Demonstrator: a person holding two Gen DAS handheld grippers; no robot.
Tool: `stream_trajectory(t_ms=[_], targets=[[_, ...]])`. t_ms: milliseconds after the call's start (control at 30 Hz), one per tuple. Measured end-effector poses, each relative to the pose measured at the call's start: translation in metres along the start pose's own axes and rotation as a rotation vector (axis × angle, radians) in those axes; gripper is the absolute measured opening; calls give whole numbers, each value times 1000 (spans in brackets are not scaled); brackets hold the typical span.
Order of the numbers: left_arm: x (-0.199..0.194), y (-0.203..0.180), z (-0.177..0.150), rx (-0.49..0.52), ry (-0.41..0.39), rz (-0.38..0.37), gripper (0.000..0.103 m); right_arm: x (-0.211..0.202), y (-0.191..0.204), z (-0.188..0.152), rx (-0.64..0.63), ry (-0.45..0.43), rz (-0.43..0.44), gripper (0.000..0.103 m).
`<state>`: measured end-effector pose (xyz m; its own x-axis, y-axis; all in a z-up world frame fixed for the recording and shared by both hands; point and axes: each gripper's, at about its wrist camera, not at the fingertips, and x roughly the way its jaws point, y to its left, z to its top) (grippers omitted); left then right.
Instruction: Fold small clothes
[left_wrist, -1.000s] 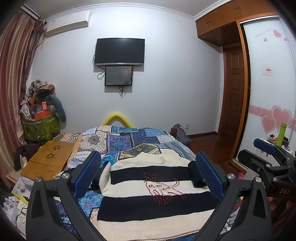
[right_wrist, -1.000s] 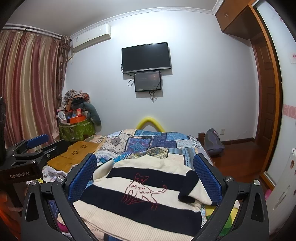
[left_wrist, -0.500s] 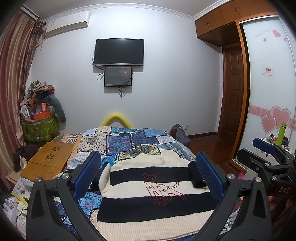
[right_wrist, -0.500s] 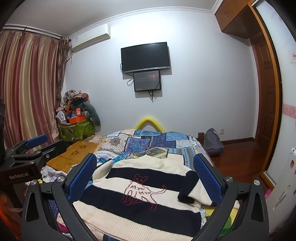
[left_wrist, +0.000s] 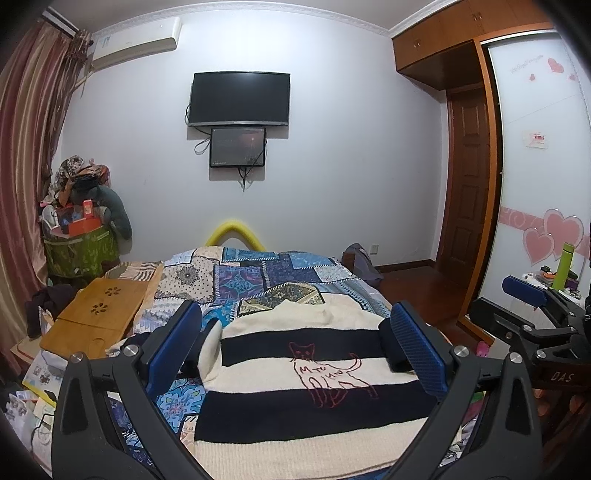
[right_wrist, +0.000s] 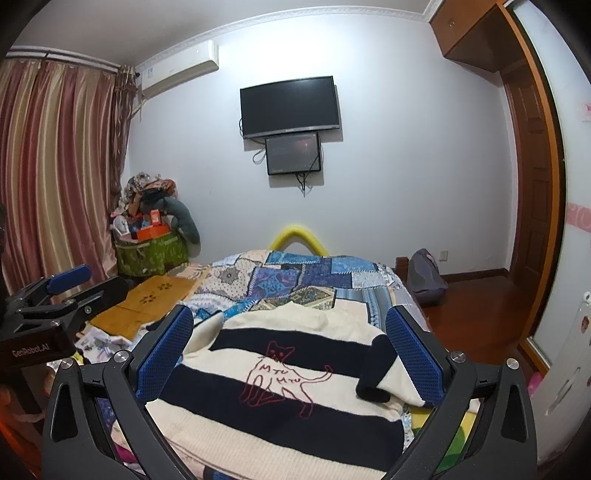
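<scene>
Striped sweater (left_wrist: 317, 380) lies flat on the bed (left_wrist: 258, 277), ahead of and below both sets of jaws, stripes running crosswise. Left gripper (left_wrist: 295, 350) and right gripper (right_wrist: 291, 350) both wide, empty, clear above it. Black sleeve (right_wrist: 373, 373) sits nearer the right.

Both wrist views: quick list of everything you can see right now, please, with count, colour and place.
sweater: 1, cream and black stripes, red cat outline, flat on near bed
quilt: 1, blue patchwork, on bed
wooden tray: 1, tan, left of bed
TV: 1, black, on wall
small screen: 1, dark, under TV
air conditioner: 1, white, upper left wall
green bin: 1, piled with clutter, left corner
curtain: pink striped, left
left hand-held gripper: open, above sweater
right hand-held gripper: open, above sweater
</scene>
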<state>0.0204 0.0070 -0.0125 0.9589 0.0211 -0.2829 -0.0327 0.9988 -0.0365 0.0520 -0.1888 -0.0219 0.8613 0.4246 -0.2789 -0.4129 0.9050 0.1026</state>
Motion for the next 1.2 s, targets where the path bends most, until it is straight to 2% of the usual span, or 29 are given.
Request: stream_trajectory(t_ms=[233, 367, 567, 767, 933, 1033, 1100, 1200], targets=[[32, 27, -5, -40, 69, 26, 103, 26, -4, -3, 7, 42, 7, 103], [63, 54, -11, -58, 127, 74, 103, 49, -9, -5, 18, 76, 33, 103], [130, 110, -31, -107, 293, 116, 103, 89, -26, -7, 43, 134, 29, 103], [201, 163, -76, -207, 497, 162, 103, 126, -55, -26, 91, 246, 0, 103], [244, 179, -114, -248, 638, 130, 103, 146, -79, -47, 141, 351, -26, 102], [268, 182, -131, -255, 702, 125, 103, 161, -91, -56, 169, 431, -19, 97], [278, 182, -136, -258, 719, 113, 100, 171, -93, -55, 170, 474, -4, 96], [293, 183, -142, -255, 743, 103, 90, 187, -84, -45, 128, 482, 19, 96]])
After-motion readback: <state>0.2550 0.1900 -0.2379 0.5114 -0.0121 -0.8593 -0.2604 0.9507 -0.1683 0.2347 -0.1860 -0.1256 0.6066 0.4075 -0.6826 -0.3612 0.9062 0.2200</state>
